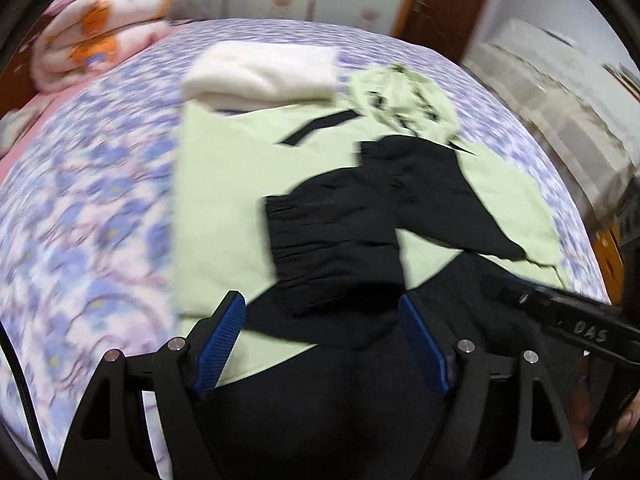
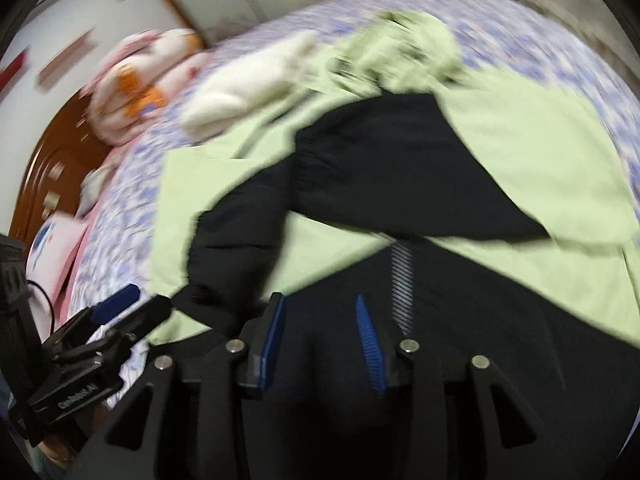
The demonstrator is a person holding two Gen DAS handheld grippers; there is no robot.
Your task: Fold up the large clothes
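I am looking at the green-and-black jacket (image 1: 224,184) lying on the floral bed (image 1: 88,184) with both black sleeves (image 1: 336,236) already crossed over its body, the bottom fold remaining, while the left gripper (image 1: 322,344) and right gripper (image 2: 320,336) are hovering parted, holding nothing I can see.

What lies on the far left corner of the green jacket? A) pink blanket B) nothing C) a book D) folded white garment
D: a folded white garment overlaps the far left corner of the green jacket; the pink blanket sits apart, by the headboard.
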